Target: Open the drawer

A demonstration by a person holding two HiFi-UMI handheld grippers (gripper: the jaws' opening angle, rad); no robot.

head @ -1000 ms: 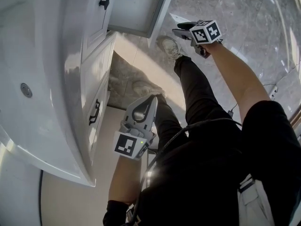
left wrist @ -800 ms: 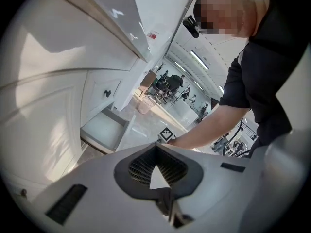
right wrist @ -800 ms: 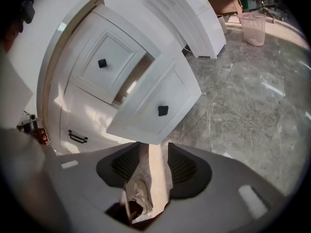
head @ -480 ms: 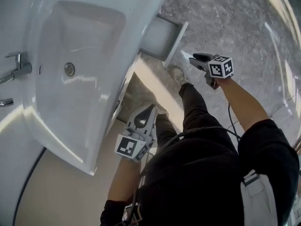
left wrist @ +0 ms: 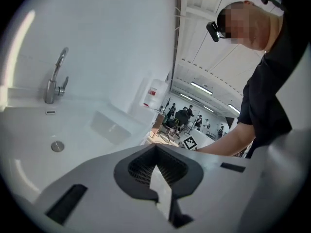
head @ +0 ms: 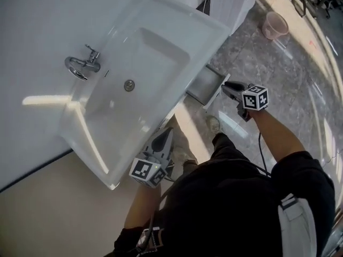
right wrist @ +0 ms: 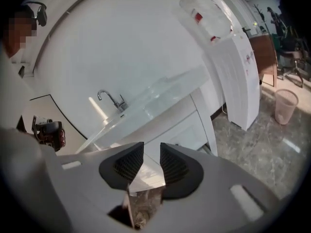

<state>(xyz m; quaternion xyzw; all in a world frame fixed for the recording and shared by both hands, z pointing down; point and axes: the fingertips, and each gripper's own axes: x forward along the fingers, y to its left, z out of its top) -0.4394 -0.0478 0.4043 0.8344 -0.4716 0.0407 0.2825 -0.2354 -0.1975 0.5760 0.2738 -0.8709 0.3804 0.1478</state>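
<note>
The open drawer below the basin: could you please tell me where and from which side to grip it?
I would grip the top edge of its front panel, coming from above: the drawer stands pulled out, so that thin upright edge is exposed, with room on both faces.

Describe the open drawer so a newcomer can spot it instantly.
Start at the white washbasin against the wall, tap at its back. From under its front edge, the drawer juts out over the grey marbled floor. It is the only thing pulled out there: a shallow open box, grey inside, with a white front panel.
</note>
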